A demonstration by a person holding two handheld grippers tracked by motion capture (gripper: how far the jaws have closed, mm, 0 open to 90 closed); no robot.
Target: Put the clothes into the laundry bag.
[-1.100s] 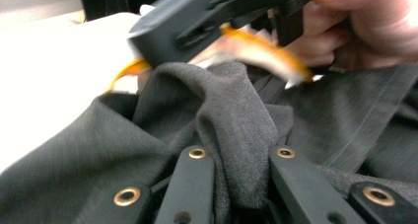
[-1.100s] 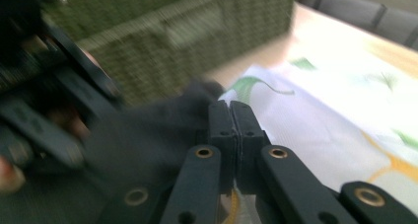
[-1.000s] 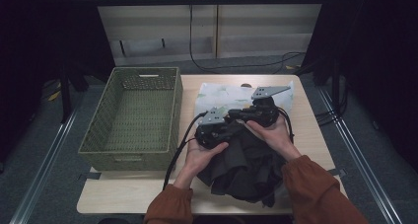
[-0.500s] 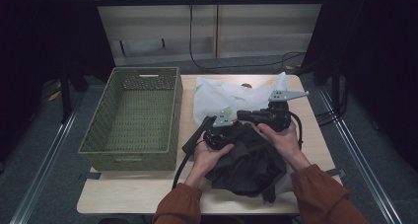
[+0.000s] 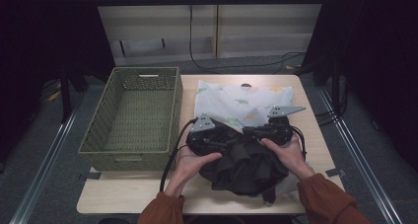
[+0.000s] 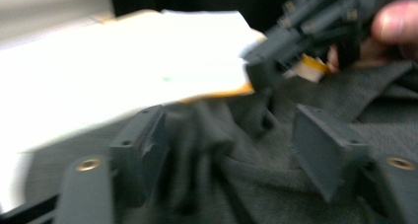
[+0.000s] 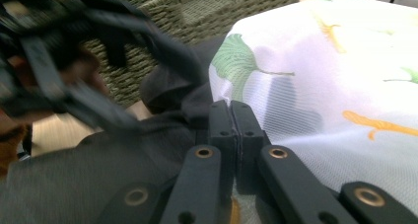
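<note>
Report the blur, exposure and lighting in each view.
High view: dim and even, dark at both sides, sharp enough to read the basket weave. Left gripper view: motion-blurred throughout; the white cloth is blown out, the dark garment stays readable. Right gripper view: the shut right gripper is sharp, the left gripper is a dark smear.

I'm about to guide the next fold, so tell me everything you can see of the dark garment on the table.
The dark garment is charcoal, matte, soft woven-looking cloth, bunched in loose folds at the table's near edge, partly overlapping the white leaf-print cloth. The right gripper looks clamped on a fold of it; the left gripper rests over it, jaws having just opened, fabric lying loose between them. Its shape and type cannot be told.
</note>
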